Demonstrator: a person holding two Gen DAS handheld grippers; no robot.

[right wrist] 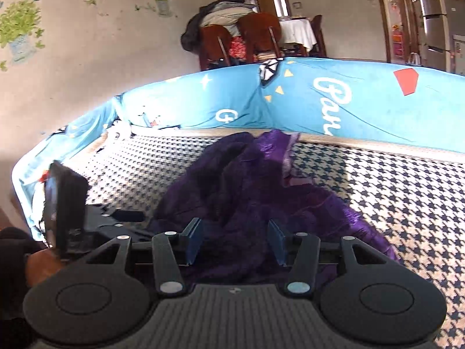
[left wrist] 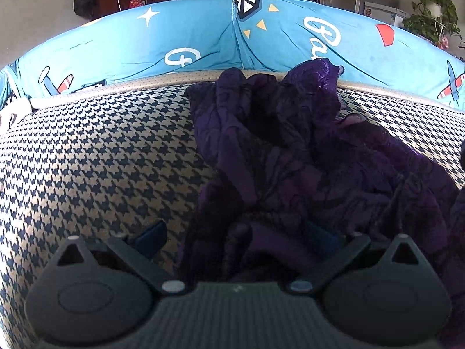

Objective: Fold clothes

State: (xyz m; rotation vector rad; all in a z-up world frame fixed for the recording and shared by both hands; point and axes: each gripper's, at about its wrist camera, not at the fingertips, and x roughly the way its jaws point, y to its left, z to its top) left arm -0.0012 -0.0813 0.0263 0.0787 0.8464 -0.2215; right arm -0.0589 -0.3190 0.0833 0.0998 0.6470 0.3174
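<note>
A crumpled dark purple garment (left wrist: 290,151) lies in a heap on the houndstooth cushion (left wrist: 101,160), reaching back to the blue printed backrest. My left gripper (left wrist: 235,237) stands open wide just over the near end of the heap, and cloth lies between its blue pads (left wrist: 151,238) without being pinched. In the right wrist view the same garment (right wrist: 247,192) spreads ahead of my right gripper (right wrist: 234,241). Its blue pads (right wrist: 193,241) stand apart with purple cloth loose between them, so it is open.
A blue cartoon-print cover (left wrist: 290,43) (right wrist: 363,107) walls the back and left side of the cushion. Bare houndstooth (right wrist: 407,203) lies on both sides of the garment. A person's hand (right wrist: 40,264) is at the left. Wooden chairs (right wrist: 241,40) stand behind.
</note>
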